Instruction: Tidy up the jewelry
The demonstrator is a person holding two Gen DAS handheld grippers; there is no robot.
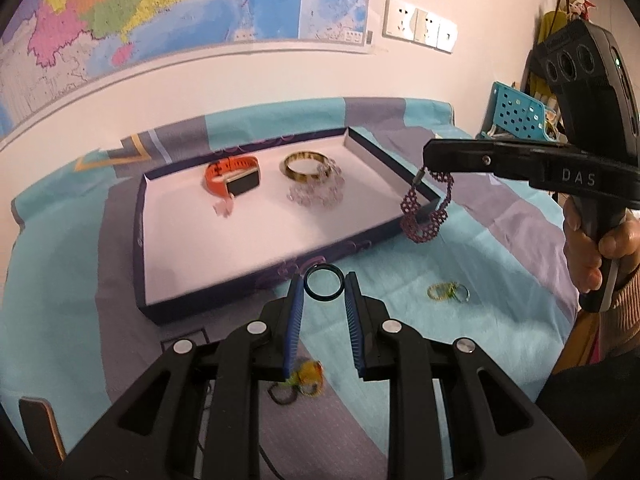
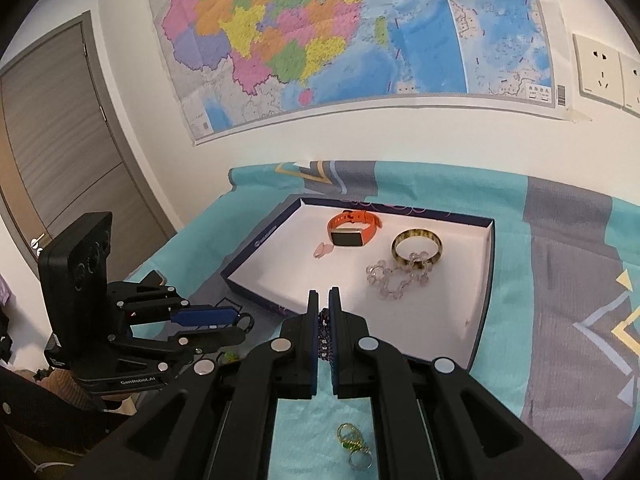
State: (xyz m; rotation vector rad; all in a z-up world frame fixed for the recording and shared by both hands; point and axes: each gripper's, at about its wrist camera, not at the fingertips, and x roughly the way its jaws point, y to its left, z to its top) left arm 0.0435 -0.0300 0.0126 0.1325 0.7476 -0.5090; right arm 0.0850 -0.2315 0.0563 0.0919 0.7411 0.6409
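Note:
My left gripper (image 1: 324, 285) is shut on a dark ring (image 1: 324, 302), held upright between its blue pads just in front of the tray's near rim. The tray (image 1: 140, 240) is a shallow dark-blue box with a white floor. It holds an orange watch (image 1: 232, 178), a gold bangle (image 1: 306, 166) and a clear bead bracelet (image 1: 316, 194). My right gripper (image 2: 324, 294) is shut on a purple beaded bracelet (image 1: 424, 208), which hangs over the tray's right corner. In the right wrist view the beads (image 2: 324, 332) show between the pads, and the left gripper (image 2: 240, 326) is at the left.
A few small rings (image 1: 446, 292) lie on the teal and grey cloth right of my left gripper. More colourful pieces (image 1: 304, 374) sit under its fingers. A blue basket (image 1: 516, 110) stands at the far right; a map and wall sockets (image 1: 420, 26) are behind.

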